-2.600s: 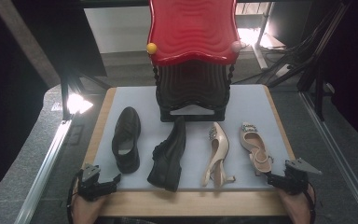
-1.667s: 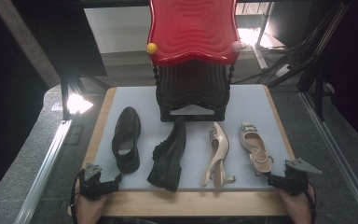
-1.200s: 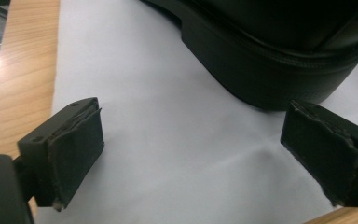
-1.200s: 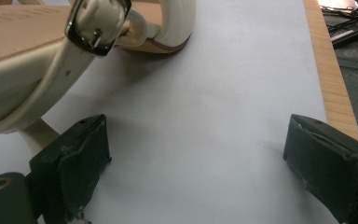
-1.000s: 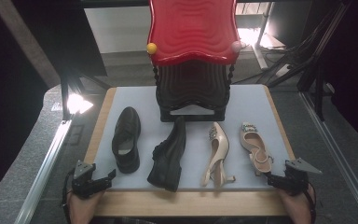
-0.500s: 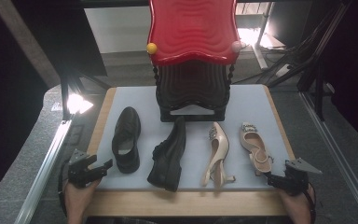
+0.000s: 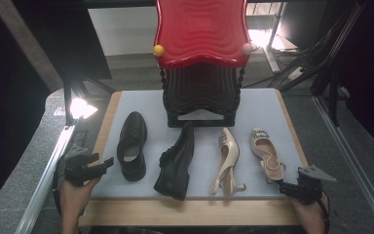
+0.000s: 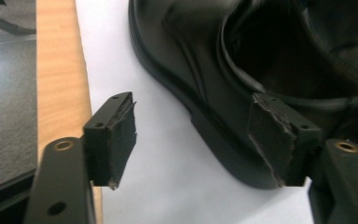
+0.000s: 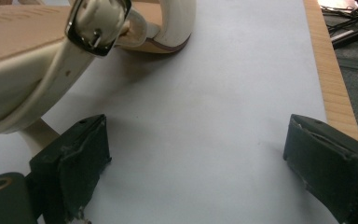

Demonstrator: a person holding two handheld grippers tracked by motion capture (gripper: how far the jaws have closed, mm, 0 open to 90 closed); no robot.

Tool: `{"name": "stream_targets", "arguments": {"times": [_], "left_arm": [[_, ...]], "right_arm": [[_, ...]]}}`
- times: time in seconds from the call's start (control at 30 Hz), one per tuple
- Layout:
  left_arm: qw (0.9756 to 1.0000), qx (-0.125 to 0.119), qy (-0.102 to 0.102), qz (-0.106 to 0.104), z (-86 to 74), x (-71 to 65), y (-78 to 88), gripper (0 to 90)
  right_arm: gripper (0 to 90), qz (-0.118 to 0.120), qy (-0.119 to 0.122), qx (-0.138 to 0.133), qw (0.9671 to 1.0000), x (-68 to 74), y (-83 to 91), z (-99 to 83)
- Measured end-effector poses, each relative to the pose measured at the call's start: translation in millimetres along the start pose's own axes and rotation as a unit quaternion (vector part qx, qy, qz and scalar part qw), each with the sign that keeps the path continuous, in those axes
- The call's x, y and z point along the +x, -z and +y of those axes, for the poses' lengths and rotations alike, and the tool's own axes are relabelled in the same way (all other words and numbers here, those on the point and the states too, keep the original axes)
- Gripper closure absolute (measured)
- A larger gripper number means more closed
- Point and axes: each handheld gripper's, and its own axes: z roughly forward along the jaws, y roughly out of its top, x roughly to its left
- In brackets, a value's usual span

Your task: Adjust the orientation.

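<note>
Across the frame's middle I see a pale mat (image 7: 253,105) on a wooden table (image 7: 185,213), dark room around; four shoes, two black, two cream. My left gripper (image 7: 108,162) has risen toward the black loafer (image 7: 132,145), jaws narrowing yet spread, perhaps untouched; right gripper (image 7: 281,185), spread, beside the cream slingback (image 7: 267,153).

Black loafer (image 7: 132,145) lies upright near table's left edge.
</note>
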Motion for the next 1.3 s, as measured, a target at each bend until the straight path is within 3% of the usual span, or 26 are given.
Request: {"name": "stream_targets", "arguments": {"times": [0.1, 0.27, 0.6, 0.8, 0.93, 1.07, 1.3], "left_arm": [[1.0, -0.006, 0.006, -0.004, 9.7, 1.3, 5.4, 39.0], [1.0, -0.002, -0.002, -0.005, 27.3, -2.8, 5.6, 46.1], [0.9994, 0.029, -0.012, -0.014, 45.1, -14.0, -22.6, 49.9], [0.9986, 0.052, -0.004, -0.006, 49.9, -18.6, -38.8, 55.5], [0.997, 0.076, -0.002, 0.017, 48.9, -20.2, -48.8, 59.2], [0.9969, 0.076, 0.008, 0.014, 47.5, -19.0, -52.4, 66.9], [0.9958, 0.082, 0.008, 0.039, 50.1, -23.3, -52.2, 79.6]], "right_arm": [[6.7, 0.0, 0.0, 0.0, 1.0, 0.0, 0.0, 0.0], [6.7, 0.0, 0.001, 0.0, 1.0, -0.1, 0.0, 0.0], [6.7, 0.0, 0.0, -0.001, 1.0, -0.1, -0.1, -0.1], [6.7, 0.0, 0.001, -0.001, 1.0, -0.2, -0.2, -0.1], [6.7, 0.0, 0.001, -0.001, 1.0, -0.2, -0.2, -0.1], [6.8, 0.0, 0.001, -0.001, 1.0, -0.2, -0.2, -0.1], [6.7, 0.0, 0.001, -0.001, 1.0, -0.2, -0.2, -0.1]]}}
